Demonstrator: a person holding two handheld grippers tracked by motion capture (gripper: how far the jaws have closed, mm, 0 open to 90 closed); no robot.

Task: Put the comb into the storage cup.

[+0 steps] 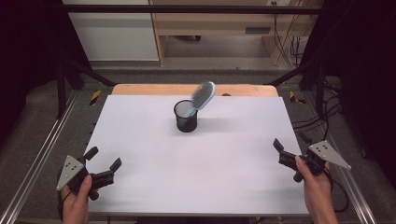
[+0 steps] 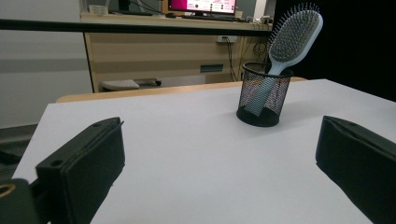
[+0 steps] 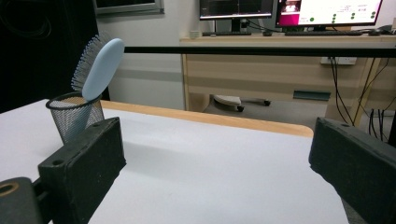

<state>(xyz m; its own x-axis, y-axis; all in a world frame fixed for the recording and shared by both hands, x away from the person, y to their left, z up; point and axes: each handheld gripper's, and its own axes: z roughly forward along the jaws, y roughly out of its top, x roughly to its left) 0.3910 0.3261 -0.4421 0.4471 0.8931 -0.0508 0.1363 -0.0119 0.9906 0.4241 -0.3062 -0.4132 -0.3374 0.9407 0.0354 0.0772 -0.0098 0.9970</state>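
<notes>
Both grippers are resting released at the desk's near corners: left gripper (image 1: 103, 161), right gripper (image 1: 290, 145). The pale blue plastic hairbrush (image 1: 202, 95) is leaning handle-down in the black wire-mesh cup (image 1: 186, 117) near the desk's far edge. Approach the brush head squarely, steadying the cup while lifting.

Lab: framed test table (image 1: 140, 196), black curtains, monitors (image 3: 327, 11) on wooden desk (image 3: 280, 65), loose cables.

The white table (image 1: 196, 158) is lit evenly and bright from above, without glare. The mesh cup (image 1: 186, 116) throws a soft shadow toward the right edge. Dark surroundings; near jaws look slightly blurred.
</notes>
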